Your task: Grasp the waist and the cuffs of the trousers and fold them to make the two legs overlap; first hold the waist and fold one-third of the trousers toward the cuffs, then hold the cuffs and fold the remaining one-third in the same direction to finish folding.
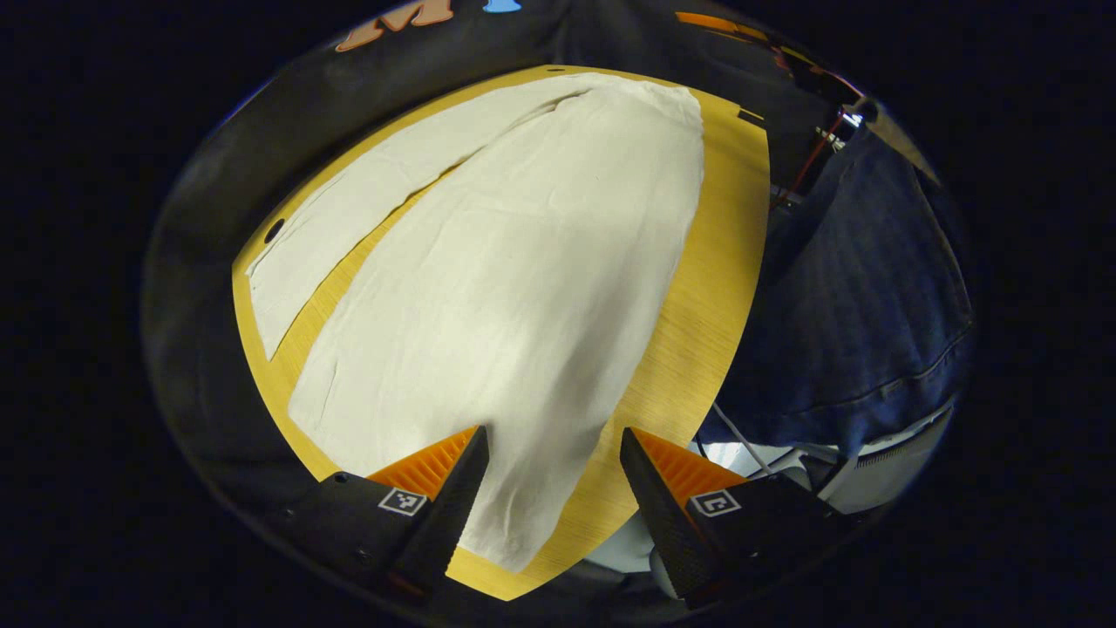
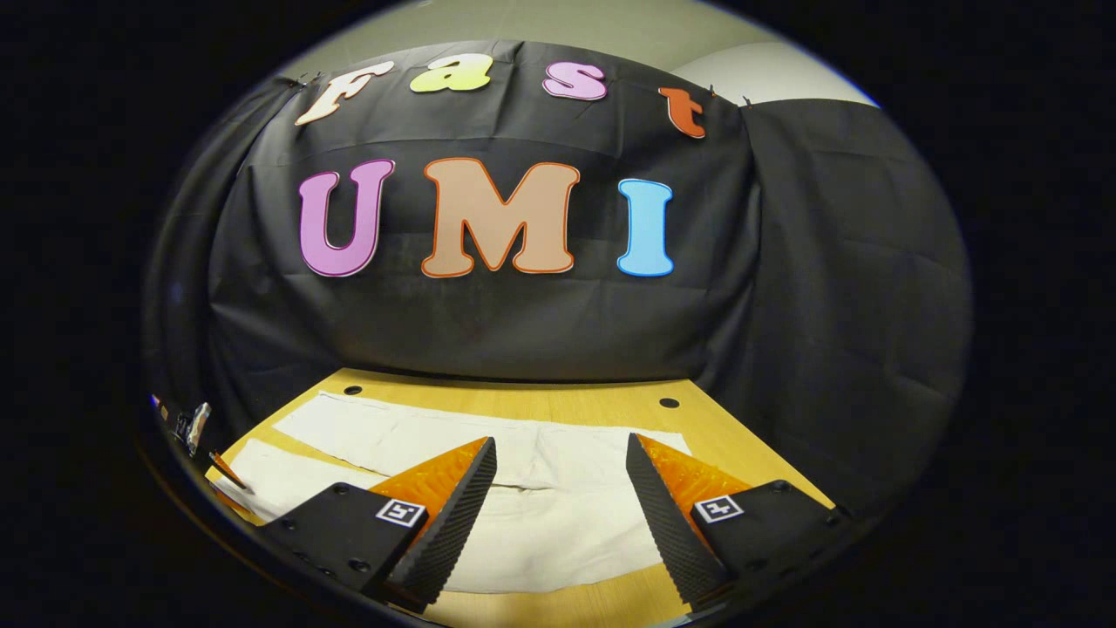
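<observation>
Cream trousers (image 1: 514, 288) lie flat on the wooden table (image 1: 697, 331), the two legs spread apart in a V. In the left gripper view the near leg's cuff end lies between my fingers, and my left gripper (image 1: 554, 445) hangs open over it with nothing held. The waist is at the far end of that view. In the right gripper view the trousers (image 2: 540, 515) stretch across the table (image 2: 558, 403), and my right gripper (image 2: 561, 453) hovers open above the waist end.
A person in a dark blue garment (image 1: 863, 305) stands at the table's right edge in the left gripper view. Small round holes (image 2: 669, 403) mark the tabletop near the back. The black cloth wall (image 2: 819, 288) closes the booth behind the table.
</observation>
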`<state>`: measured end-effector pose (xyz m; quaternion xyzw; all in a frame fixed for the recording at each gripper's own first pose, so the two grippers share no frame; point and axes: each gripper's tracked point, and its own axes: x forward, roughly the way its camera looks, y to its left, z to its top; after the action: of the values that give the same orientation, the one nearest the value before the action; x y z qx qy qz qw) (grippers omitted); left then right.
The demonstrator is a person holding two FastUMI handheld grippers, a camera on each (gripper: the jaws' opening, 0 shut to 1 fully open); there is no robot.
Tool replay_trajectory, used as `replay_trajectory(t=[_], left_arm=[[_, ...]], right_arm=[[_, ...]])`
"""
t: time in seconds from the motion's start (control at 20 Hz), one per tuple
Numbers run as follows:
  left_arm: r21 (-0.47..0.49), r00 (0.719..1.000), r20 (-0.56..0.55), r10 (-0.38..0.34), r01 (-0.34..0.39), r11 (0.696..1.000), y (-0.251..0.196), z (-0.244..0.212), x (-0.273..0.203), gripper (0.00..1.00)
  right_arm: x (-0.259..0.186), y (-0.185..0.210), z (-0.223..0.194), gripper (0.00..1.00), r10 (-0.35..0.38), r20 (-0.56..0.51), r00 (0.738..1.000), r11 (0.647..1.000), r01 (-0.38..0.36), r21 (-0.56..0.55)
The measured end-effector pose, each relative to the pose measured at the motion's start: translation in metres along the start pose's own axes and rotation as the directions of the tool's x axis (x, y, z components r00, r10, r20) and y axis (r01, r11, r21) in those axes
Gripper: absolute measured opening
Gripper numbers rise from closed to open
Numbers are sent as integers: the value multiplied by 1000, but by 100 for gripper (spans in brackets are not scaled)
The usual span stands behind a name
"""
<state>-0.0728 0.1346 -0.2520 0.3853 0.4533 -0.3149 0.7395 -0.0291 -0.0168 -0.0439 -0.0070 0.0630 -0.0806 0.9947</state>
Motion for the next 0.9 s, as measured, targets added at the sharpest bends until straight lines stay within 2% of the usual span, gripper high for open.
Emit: replay_trajectory(t=[0.2,0.3,0.45,0.5,0.6,0.65,0.7,0.8,0.85,0.9], left_arm=[[56,998,-45,-32,35,998,-7,-6,1,91],[59,997,-68,-47,51,997,-7,-8,2,86],[49,994,-97,-51,56,997,-4,-6,5,86],[52,993,-108,-50,56,997,-3,-7,5,80],[47,992,-118,-46,52,998,-2,-6,6,79],[45,992,-121,-44,50,998,0,-6,7,72],[44,991,-124,-41,47,998,1,-4,8,72],[32,992,-120,-26,30,999,4,0,10,57],[31,993,-116,-15,19,999,5,2,10,42],[36,993,-118,-8,12,999,6,3,13,32]], right_arm=[[4,-4,-4,96,-5,-12,1000,1000,4,-5],[8,-5,-6,96,2,-18,1000,1000,-3,-5],[16,-3,-12,95,26,-35,999,1000,-26,-12],[18,-1,-15,96,38,-40,998,999,-39,-16],[23,3,-18,96,67,-47,997,997,-69,-28],[26,4,-19,96,84,-53,995,996,-86,-35],[29,5,-21,96,101,-58,993,994,-104,-45],[33,8,-23,96,140,-71,988,987,-145,-68],[36,9,-25,95,160,-81,984,983,-167,-83],[36,11,-30,95,182,-94,979,977,-190,-95]])
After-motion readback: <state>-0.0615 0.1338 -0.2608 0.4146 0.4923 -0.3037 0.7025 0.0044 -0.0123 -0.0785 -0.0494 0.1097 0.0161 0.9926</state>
